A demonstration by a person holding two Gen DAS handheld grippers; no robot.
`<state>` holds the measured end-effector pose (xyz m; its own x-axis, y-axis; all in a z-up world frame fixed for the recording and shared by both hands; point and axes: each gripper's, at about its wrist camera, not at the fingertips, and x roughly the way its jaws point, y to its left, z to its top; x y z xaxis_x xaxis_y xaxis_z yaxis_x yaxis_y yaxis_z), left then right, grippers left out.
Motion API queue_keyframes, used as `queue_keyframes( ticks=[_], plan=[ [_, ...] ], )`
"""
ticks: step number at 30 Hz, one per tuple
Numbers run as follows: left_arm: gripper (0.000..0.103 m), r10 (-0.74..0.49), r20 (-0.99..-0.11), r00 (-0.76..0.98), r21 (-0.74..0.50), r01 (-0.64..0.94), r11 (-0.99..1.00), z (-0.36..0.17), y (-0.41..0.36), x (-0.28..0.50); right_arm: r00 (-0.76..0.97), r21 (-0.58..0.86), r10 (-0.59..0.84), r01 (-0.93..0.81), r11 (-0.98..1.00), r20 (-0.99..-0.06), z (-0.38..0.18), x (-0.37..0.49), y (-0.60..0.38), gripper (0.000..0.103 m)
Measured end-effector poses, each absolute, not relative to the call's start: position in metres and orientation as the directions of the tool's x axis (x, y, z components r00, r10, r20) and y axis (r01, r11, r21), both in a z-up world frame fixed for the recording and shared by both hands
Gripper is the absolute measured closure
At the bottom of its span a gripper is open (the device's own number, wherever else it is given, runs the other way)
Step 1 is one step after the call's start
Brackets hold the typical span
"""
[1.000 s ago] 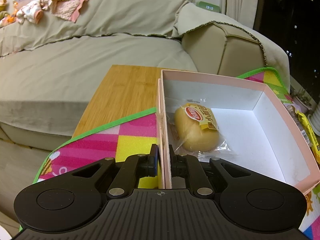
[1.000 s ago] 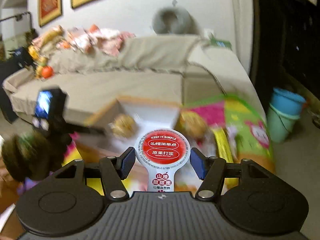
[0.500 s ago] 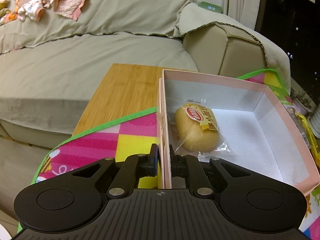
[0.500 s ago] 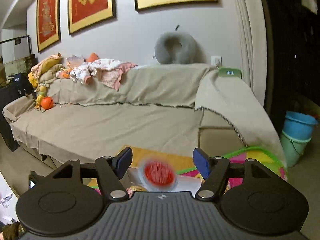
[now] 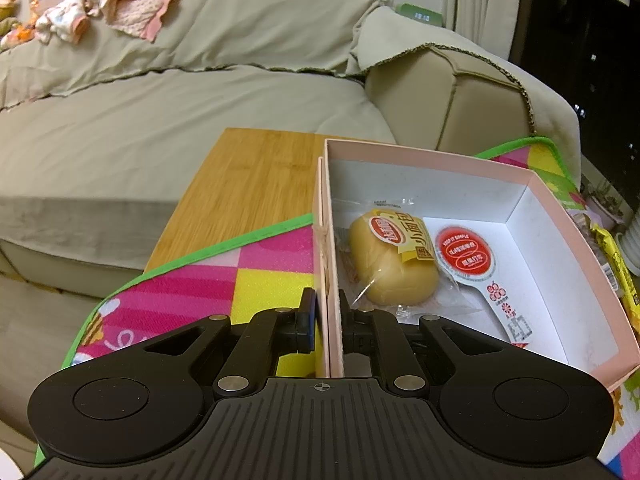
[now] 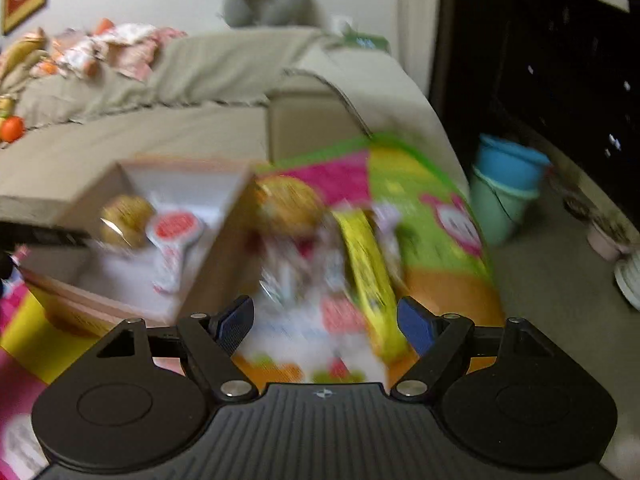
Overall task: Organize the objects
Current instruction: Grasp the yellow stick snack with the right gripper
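From the left wrist, we are clamping our left gripper [image 5: 326,314] tight on the pink box [image 5: 432,156] wall, steadying it. Inside are lying a wrapped bun [image 5: 390,260] and, touching it, a red-lidded snack [image 5: 466,256], so two items are packed.

From the right wrist, blurred, our right gripper [image 6: 325,322] is hanging empty, its jaws having just been widening, above loose packets including a yellow packet [image 6: 366,260] beside the box; those are still waiting.
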<state>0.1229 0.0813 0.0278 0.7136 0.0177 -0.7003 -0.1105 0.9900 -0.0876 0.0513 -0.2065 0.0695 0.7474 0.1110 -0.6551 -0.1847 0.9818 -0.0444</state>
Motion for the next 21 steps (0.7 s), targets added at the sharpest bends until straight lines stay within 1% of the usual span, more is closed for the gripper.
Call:
queue_keyframes(
  ticks=[6,10,12,14,16,21],
  plan=[
    [0.093,0.019,-0.702,0.712,-0.084,-0.110,0.990,0.028,0.081,0.122,0.714,-0.002,0.095,-0.134,0.991,-0.693,0.044,0.049,-0.224,0.022],
    [0.093,0.021,-0.702,0.712,-0.081,-0.110,0.991,0.027,0.081,0.122,0.740,-0.030,0.077,-0.130,0.991,-0.668,0.042,0.054,-0.220,0.023],
    [0.093,0.024,-0.702,0.712,-0.080,-0.112,0.991,0.027,0.080,0.121,0.765,-0.080,0.053,-0.135,0.988,-0.642,0.043,0.055,-0.217,0.024],
    [0.093,0.025,-0.702,0.711,-0.079,-0.113,0.990,0.027,0.080,0.121,0.787,-0.127,0.035,-0.143,0.982,-0.615,0.045,0.061,-0.213,0.033],
    [0.093,0.026,-0.703,0.711,-0.079,-0.114,0.990,0.027,0.080,0.121,0.794,-0.125,0.045,-0.151,0.981,-0.607,0.048,0.071,-0.214,0.039],
    [0.092,0.024,-0.704,0.710,-0.078,-0.110,0.991,0.027,0.081,0.119,0.768,-0.072,0.069,-0.149,0.986,-0.637,0.045,0.112,-0.216,0.043]
  ],
)
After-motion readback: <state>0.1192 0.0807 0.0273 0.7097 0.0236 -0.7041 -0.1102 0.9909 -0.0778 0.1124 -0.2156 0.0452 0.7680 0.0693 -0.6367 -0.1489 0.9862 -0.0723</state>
